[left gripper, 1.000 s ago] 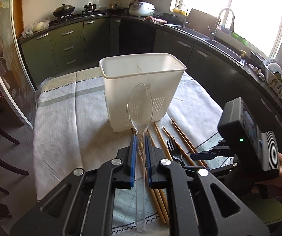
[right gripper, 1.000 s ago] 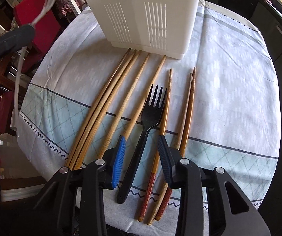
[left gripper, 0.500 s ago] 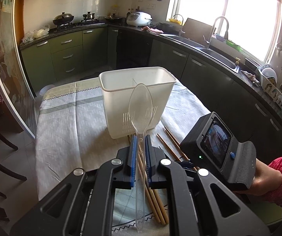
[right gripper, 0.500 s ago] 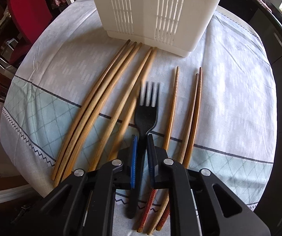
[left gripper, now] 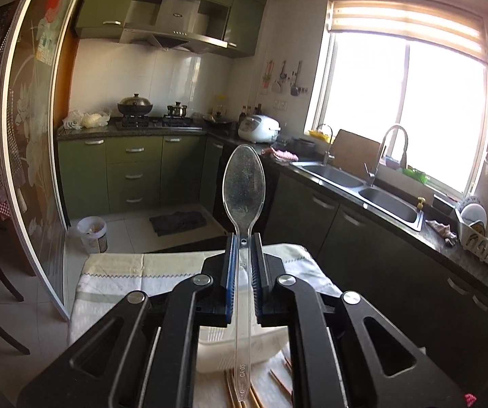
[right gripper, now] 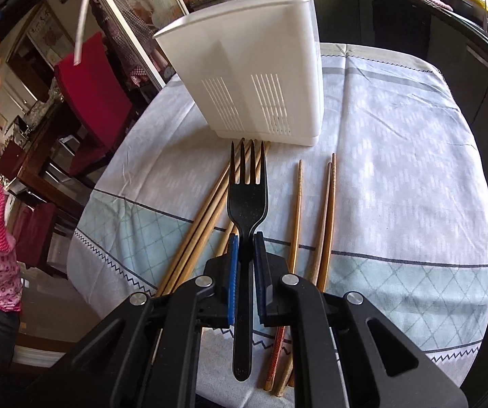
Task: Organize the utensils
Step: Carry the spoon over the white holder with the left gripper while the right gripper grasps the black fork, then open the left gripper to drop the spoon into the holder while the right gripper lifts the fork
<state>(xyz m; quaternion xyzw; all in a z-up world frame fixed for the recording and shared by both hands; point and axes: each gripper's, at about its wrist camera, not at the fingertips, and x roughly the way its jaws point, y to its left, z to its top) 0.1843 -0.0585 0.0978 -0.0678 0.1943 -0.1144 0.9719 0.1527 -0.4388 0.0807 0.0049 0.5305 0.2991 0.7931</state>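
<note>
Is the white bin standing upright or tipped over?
Upright. The bin stands on its base on the tablecloth, its open rim at the top and its slotted wall facing the fork.

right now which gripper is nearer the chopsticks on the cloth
Right. The right gripper, shut on the black fork, hangs just above the chopsticks; the left gripper is raised higher with the clear spoon.

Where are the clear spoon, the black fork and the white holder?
clear spoon point(left gripper: 244, 183), left wrist view, on its bowl.
black fork point(right gripper: 246, 204), right wrist view, below its tines.
white holder point(right gripper: 264, 68), right wrist view, on its side wall.
</note>
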